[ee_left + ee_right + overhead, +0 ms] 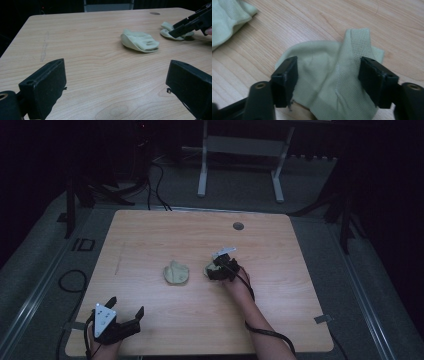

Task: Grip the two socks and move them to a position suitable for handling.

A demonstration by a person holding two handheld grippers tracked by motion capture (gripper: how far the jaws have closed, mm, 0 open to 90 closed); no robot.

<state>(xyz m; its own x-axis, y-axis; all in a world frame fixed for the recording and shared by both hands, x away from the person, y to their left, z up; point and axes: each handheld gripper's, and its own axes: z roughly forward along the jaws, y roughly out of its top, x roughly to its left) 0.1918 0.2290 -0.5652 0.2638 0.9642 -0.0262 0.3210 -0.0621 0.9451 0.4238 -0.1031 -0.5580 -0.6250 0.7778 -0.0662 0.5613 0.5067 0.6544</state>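
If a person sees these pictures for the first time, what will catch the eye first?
Probably the two pale green socks on the wooden table. The right hand-held gripper is down over the right sock, which lies between its open jaws. The other sock lies crumpled at the centre, and the left hand-held gripper rests open at the near left corner.

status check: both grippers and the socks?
Right gripper open, jaws astride right sock, not clamped. Left gripper open, idle at table edge. Second sock lies apart, nothing in the way.
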